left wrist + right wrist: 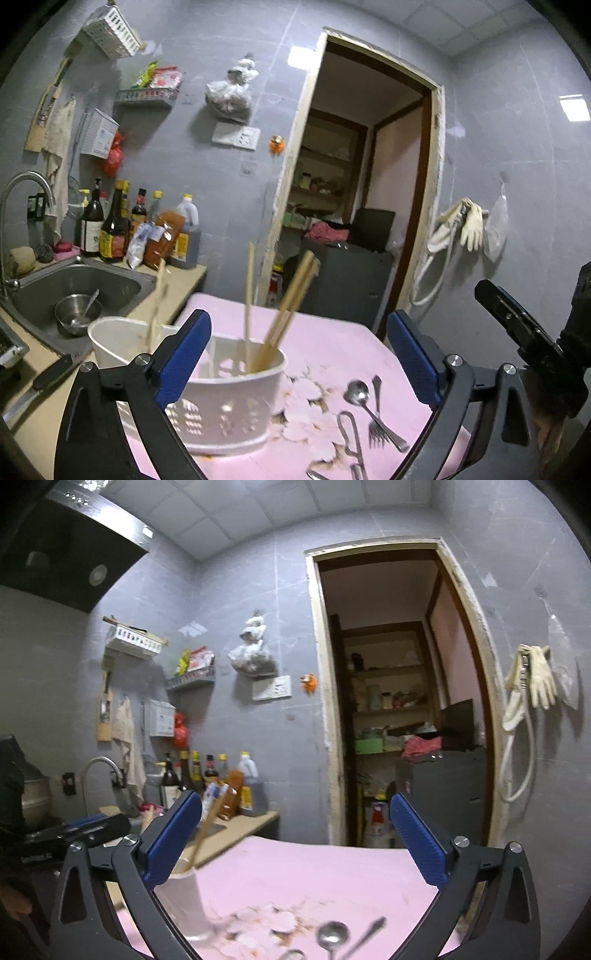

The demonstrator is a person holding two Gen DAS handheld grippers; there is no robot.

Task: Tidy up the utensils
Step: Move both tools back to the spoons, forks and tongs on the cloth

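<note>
A white slotted utensil caddy (225, 406) stands on the pink table (332, 347) and holds several wooden chopsticks (288, 314). To its right lie a metal spoon (357, 394), a fork (378, 413) and a wire tool (351, 435). My left gripper (299, 358) is open and empty, its left finger (184, 358) in front of the caddy. My right gripper (295, 842) is open and empty above the table; the spoon (332, 935), the fork handle (367, 936) and the caddy (184, 904) show low in its view. The right gripper's body shows at the left wrist view's right edge (524, 332).
A steel sink (77, 288) with a bowl (77, 314) lies left of the table, with sauce bottles (114, 229) behind it. A knife (37, 387) lies on the counter. An open doorway (354, 206) is behind the table. Gloves (469, 225) hang on the right wall.
</note>
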